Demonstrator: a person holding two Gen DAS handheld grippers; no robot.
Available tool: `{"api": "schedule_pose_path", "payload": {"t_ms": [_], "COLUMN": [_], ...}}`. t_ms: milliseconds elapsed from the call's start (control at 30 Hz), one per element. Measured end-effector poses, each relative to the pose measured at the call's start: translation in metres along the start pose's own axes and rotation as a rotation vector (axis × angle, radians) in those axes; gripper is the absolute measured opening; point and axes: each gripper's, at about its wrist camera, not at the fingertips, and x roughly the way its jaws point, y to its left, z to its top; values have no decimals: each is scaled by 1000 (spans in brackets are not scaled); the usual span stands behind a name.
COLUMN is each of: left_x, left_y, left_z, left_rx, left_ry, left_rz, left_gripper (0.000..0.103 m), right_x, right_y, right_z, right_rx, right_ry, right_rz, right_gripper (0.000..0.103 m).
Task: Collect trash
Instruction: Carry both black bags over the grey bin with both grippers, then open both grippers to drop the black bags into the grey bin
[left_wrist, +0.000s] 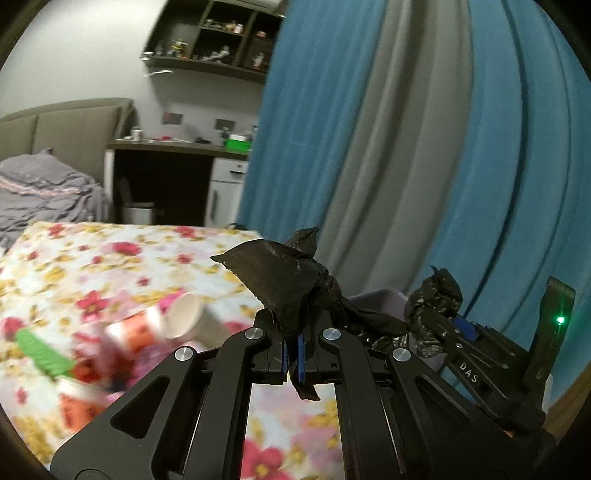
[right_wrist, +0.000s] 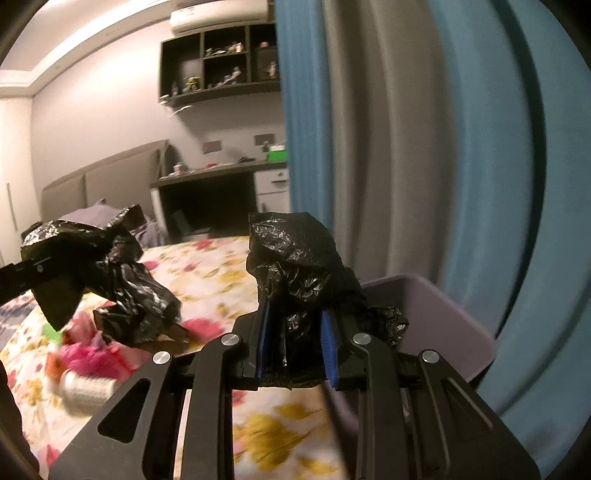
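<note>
A black trash bag (left_wrist: 280, 273) is stretched between my two grippers above the floral-cloth table (left_wrist: 110, 258). My left gripper (left_wrist: 293, 354) is shut on a thin edge of the bag. In the right wrist view it enters from the left (right_wrist: 55, 277) with bag film (right_wrist: 125, 291) hanging from it. My right gripper (right_wrist: 295, 347) is shut on a thick crumpled wad of the bag (right_wrist: 295, 258), its blue pads pressing both sides. In the left wrist view it shows at the right (left_wrist: 456, 325). Paper cups (left_wrist: 173, 317) and a green scrap (left_wrist: 40, 350) lie blurred on the cloth.
A purple bin (right_wrist: 436, 314) stands just beyond my right gripper, against blue and grey curtains (right_wrist: 406, 147). A pink wrapper (right_wrist: 92, 358) and a white roll (right_wrist: 85, 387) lie on the cloth. A bed (left_wrist: 44, 192), a desk (left_wrist: 177, 147) and wall shelves (left_wrist: 214, 37) are behind.
</note>
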Motion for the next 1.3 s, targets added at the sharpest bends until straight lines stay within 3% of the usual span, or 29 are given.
{"api": "schedule_pose_path", "payload": {"t_ms": [467, 1067, 1167, 1200, 1267, 1300], "left_x": [124, 202, 204, 205, 203, 202], "left_y": [-63, -97, -100, -101, -100, -98], "left_z": [-6, -34, -35, -36, -36, -34], "left_rx": [21, 12, 18, 17, 7, -2], "left_ry": [116, 285, 300, 306, 302, 290], "left_rz": [-127, -190, -194, -198, -182, -177], "left_gripper": [3, 3, 5, 13, 45, 64], "right_x": [36, 57, 63, 64, 65, 65], "right_y": [-66, -103, -102, -102, -104, -104], "right_z": [-4, -17, -13, -13, -11, -11], "right_rx": [110, 165, 171, 171, 174, 175], "right_ry": [42, 89, 92, 95, 94, 91], "right_rz": [-97, -152, -153, -152, -151, -154], "right_gripper": [26, 29, 35, 41, 53, 55]}}
